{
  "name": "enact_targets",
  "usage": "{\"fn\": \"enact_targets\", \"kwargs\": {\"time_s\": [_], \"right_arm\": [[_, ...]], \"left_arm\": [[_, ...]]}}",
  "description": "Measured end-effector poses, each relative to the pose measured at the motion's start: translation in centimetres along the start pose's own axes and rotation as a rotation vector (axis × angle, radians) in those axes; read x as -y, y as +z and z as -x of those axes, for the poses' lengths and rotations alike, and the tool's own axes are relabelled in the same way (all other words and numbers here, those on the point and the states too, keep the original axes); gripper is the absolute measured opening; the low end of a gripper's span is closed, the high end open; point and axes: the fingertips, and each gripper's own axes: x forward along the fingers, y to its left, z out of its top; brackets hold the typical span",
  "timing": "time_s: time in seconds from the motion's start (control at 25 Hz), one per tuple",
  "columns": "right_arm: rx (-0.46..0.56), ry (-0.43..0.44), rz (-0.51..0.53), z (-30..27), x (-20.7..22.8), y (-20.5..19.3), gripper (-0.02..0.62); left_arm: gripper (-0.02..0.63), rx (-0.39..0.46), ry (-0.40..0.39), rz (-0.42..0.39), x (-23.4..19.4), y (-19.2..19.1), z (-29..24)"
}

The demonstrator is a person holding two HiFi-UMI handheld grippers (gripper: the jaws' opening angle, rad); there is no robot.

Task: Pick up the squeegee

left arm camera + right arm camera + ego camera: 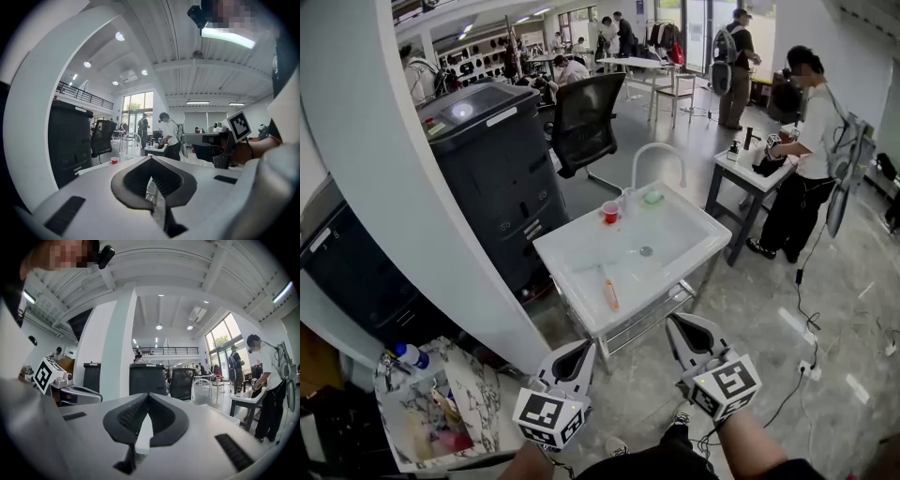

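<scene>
The left gripper (579, 354) and right gripper (682, 330) have fingers together, empty; the squeegee (610, 294) lies near the front corner of the sink (675, 230).

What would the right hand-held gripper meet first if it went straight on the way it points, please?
Probably the white sink, at its near edge; the right hand-held gripper points level at it, though depth is unclear.

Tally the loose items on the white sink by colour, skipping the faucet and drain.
Red: 1 (cup)
Green: 1 (small green item, too small to identify)
Orange: 1 (long tool, likely the squeegee)
Total: 3
</scene>
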Motion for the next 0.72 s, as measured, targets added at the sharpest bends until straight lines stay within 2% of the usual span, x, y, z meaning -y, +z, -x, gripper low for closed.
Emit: {"fn": "enact_targets", "kwargs": {"time_s": [0.44,0.72], "right_arm": [[0.013,-0.016,0.021,-0.9,1.2,1.0,0.017],[0.047,0.032,-0.023,-3.9,5.3,2.1,0.017]], "left_arm": [[0.017,-0.014,-0.016,-0.003,-0.5,-0.7,-1.1],[0.017,-0.031,0.029,0.001,-1.2,-0.7,-4.8]]}}
